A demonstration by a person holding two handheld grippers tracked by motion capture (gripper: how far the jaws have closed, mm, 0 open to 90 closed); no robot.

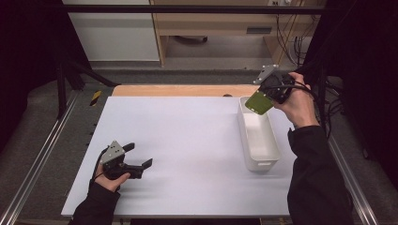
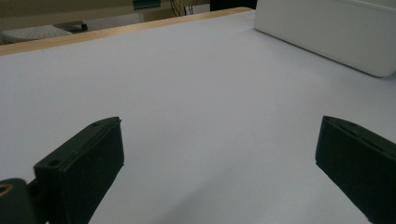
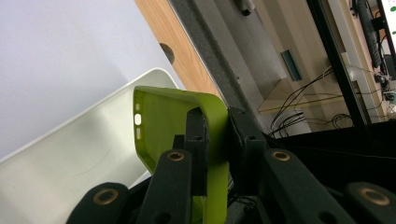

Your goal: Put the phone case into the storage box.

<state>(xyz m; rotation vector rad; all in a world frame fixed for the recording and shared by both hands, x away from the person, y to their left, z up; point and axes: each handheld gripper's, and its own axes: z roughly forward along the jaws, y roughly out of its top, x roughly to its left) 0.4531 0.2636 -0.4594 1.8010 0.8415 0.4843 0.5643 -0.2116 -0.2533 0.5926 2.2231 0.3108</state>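
- Right tongs (image 1: 268, 95) pinch a lime-green soft plastic phone case (image 1: 258, 102), held tilted above the far end of the white oblong plastic bin (image 1: 259, 161), at two o'clock on the white worktop (image 1: 178, 140).
- Left tongs (image 1: 139, 158) gape idle at seven o'clock.
- Judgement: pickup done; lowering and release remain.

Bin (image 1: 259, 136) sits on the table (image 1: 187, 140) out at two o'clock, running front to back. Phone case (image 1: 259, 102) hangs above the bin's far end, pinched in the right hand-held gripper (image 1: 272, 91). Left hand-held gripper (image 1: 136, 161) rests low at eight o'clock, well apart from the bin.
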